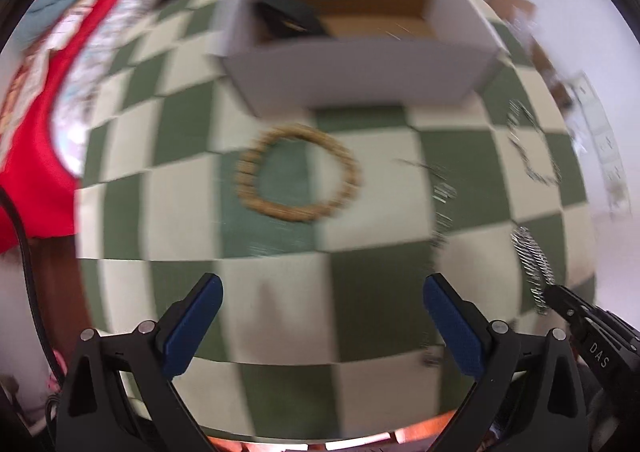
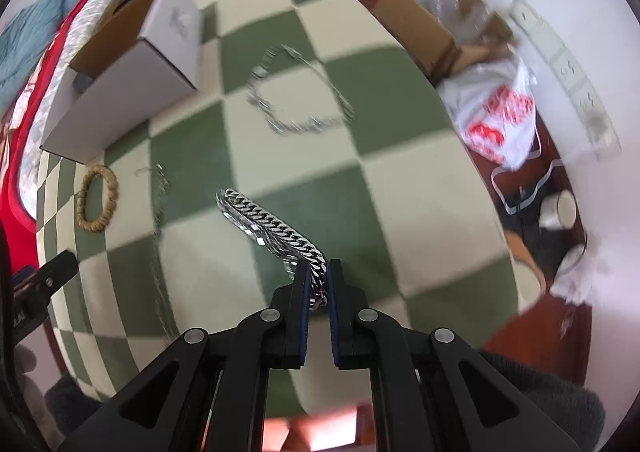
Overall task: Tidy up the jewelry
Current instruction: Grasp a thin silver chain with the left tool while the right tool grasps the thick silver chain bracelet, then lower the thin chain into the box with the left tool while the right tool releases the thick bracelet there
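right gripper [image 2: 319,284]: black two-finger tool with blue pads, jaws nearly closed, pinching one end of a heavy silver curb-link chain bracelet [image 2: 267,223]. bracelet held up and slanting away to the left above the green-and-cream checkered cloth [image 2: 420,187], free end in the air. same bracelet visible in the left wrist view at the far right [image 1: 530,258], hanging from the right gripper's tip [image 1: 560,298].

left gripper [image 1: 322,316]: black fingers with blue pads [image 1: 192,328], spread wide apart, holding nothing, hovering over the checkered cloth [image 1: 360,292].

taking the open white cardboard box [image 1: 360,67] as landmark: round tan beaded bracelet [image 1: 298,175] flat on the cloth just in front of its near wall, apart from it. thin silver chain [image 1: 440,191] to the right of the beaded bracelet, blurred. larger loop of silver link chain [image 1: 532,155] further right of the box, lying open on the cloth. something dark inside the box at its left side, too blurred to identify.

from the right wrist view: white box [image 2: 132,67] at upper left, beaded bracelet [image 2: 98,197] below it, thin chain [image 2: 160,203] beside that, link-chain loop [image 2: 296,91] right of the box. brown cardboard box [image 2: 420,23] and white plastic bag with red print [image 2: 500,115] beyond the cloth's right edge.
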Demonstrator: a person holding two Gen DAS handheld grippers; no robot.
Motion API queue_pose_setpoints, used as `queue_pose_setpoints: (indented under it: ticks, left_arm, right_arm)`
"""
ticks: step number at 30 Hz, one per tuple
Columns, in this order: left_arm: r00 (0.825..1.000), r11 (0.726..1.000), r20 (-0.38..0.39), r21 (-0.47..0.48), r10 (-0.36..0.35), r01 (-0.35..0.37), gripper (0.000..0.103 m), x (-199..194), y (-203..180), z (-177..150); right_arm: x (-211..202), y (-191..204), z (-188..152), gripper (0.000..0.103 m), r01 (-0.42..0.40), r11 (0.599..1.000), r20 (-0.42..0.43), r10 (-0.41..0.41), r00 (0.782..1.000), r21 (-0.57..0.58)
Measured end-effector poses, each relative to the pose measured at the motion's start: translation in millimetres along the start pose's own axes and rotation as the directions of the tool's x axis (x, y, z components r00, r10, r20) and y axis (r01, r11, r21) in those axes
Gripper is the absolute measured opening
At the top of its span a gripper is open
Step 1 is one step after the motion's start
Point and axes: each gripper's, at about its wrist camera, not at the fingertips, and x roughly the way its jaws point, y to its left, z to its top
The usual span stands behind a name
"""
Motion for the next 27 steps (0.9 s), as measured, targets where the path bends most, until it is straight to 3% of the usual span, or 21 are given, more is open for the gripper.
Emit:
queue_pose_setpoints:
  ticks: [2, 5, 12, 14, 15, 16, 17, 21, 23, 25, 27]
  left_arm:
    - [0.999, 0.999, -0.033, 0.033, -0.006, 0.008, 0.101, 11.3, -18.8, 0.2]
    - [0.999, 0.997, -0.026, 0.074, 0.021, -0.019, 0.099, 19.7, -38.9, 2.9]
    - [0.998, 0.988, 0.005, 0.143, 0.065, -0.065, 0.086, 27.4, -70.5, 11.5]
    - [0.999, 0.989, 0.020, 0.147, 0.031, -0.034, 0.069, 24.2, -73.8, 11.9]
    - [1.000, 0.989, 0.024, 0.151, 0.004, -0.008, 0.048, 22.0, -75.7, 11.4]
    - [0.999, 0.987, 0.027, 0.162, -0.017, 0.013, 0.017, 19.5, -79.0, 10.6]
    - [1.000, 0.983, 0.029, 0.183, 0.006, -0.011, 0.001, 19.3, -83.1, 9.4]
    - [0.999, 0.980, 0.043, 0.198, 0.018, -0.026, 0.000, 23.4, -79.0, 2.9]
    - [0.999, 0.985, 0.039, 0.173, -0.001, -0.006, 0.000, 21.2, -72.7, -2.9]
    - [0.999, 0.991, 0.029, 0.132, -0.033, 0.029, 0.000, 15.3, -60.8, -6.2]
    - [0.998, 0.993, 0.033, 0.105, -0.049, 0.046, 0.000, 9.7, -49.2, -10.5]
  right_arm:
    - [-3.9, -8.1, -5.3, 0.016, -0.031, 0.998, -0.022, 0.032, 0.999, 0.046]
    - [-16.1, -19.6, -6.3, 0.056, -0.066, 0.994, 0.009, 0.066, 0.998, 0.089]
    - [-25.1, -18.8, -4.3, 0.057, -0.045, 0.993, 0.036, 0.041, 0.998, 0.105]
    - [-20.1, -21.5, 2.0, 0.057, -0.034, 0.994, 0.037, 0.030, 0.999, 0.101]
    - [-13.5, -26.4, 6.6, 0.057, -0.031, 0.994, 0.034, 0.028, 0.999, 0.102]
    - [-10.1, -28.3, 8.3, 0.057, -0.034, 0.994, 0.030, 0.031, 0.999, 0.103]
    - [-8.2, -28.0, 8.6, 0.057, -0.034, 0.994, 0.027, 0.031, 0.999, 0.105]
    - [-0.3, -27.3, 10.0, 0.057, -0.008, 0.997, 0.025, 0.006, 1.000, 0.079]
    - [-0.1, -17.2, 7.1, 0.056, 0.047, 0.998, 0.036, -0.048, 0.998, 0.031]
    - [-0.8, -5.5, 3.0, 0.046, 0.102, 0.994, 0.059, -0.100, 0.993, -0.033]
    - [-1.0, 0.9, 1.7, 0.008, 0.094, 0.994, 0.054, -0.090, 0.994, -0.059]
